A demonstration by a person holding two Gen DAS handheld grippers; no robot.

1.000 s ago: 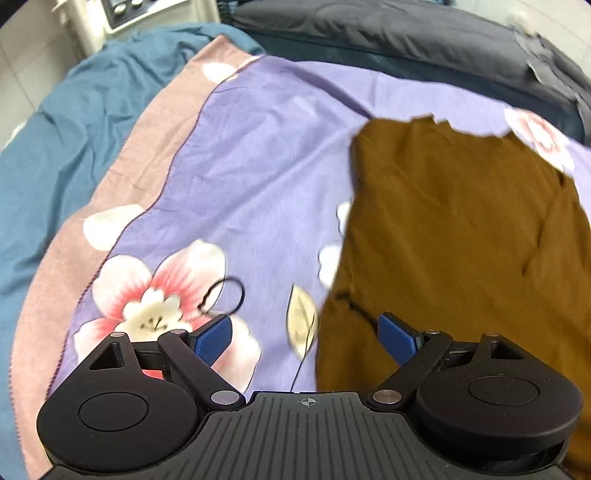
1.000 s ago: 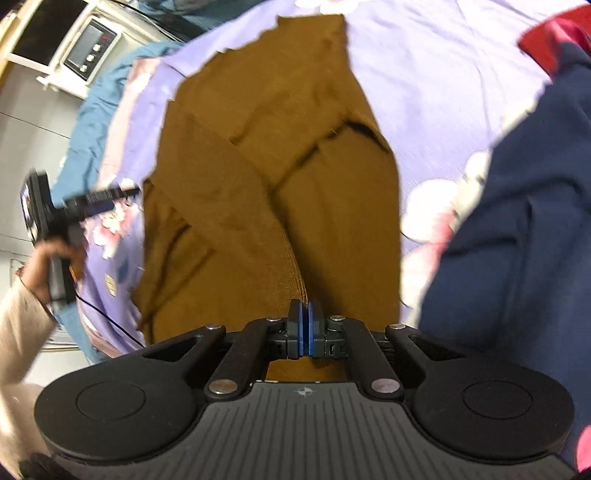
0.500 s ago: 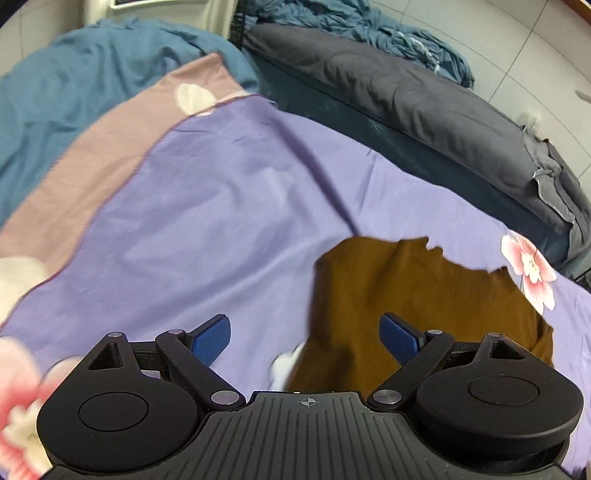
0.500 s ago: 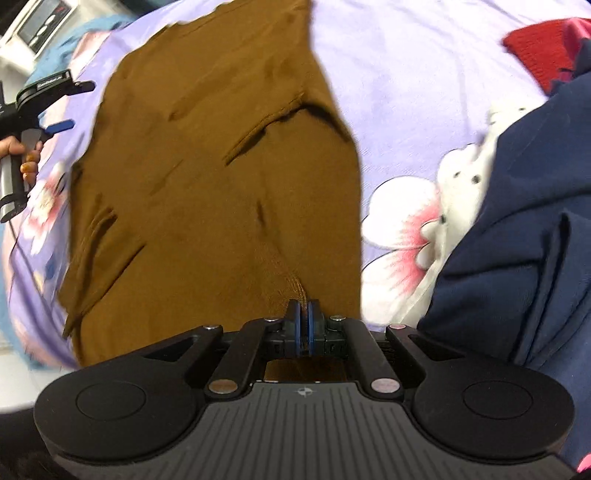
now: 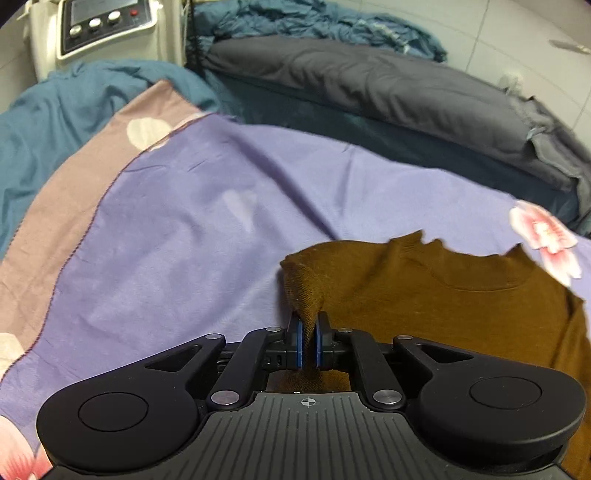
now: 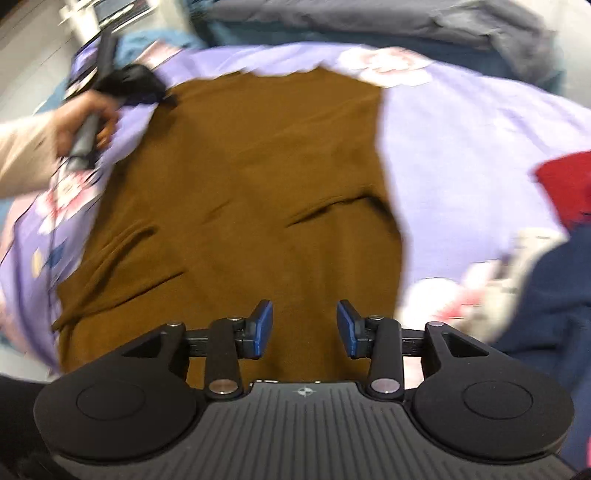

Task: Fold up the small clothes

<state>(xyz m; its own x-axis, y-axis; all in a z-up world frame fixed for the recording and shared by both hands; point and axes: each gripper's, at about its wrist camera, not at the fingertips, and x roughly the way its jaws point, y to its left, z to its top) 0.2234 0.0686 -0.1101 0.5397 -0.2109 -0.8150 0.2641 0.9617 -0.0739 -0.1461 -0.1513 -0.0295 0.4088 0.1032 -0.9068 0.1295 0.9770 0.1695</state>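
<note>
A brown knit sweater (image 6: 251, 192) lies spread on a lilac flowered sheet (image 5: 177, 229), collar at the far end. My left gripper (image 5: 308, 341) is shut on the sweater's far left shoulder corner (image 5: 301, 284), which is pinched up between the blue pads. It also shows in the right wrist view (image 6: 125, 83) at the sweater's far left corner, held by a hand. My right gripper (image 6: 304, 328) is open and empty, just above the sweater's near hem. The right wrist view is blurred.
A dark grey pillow (image 5: 369, 85) and teal bedding (image 5: 55, 118) lie beyond the sheet. A white appliance with buttons (image 5: 99, 26) stands at the far left. A navy garment (image 6: 554, 295) and a red one (image 6: 565, 184) lie to the sweater's right.
My left gripper moved to the sweater's far shoulder corner and shut on it. My right gripper let go of the hem and opened; the sweater now lies flatter.
</note>
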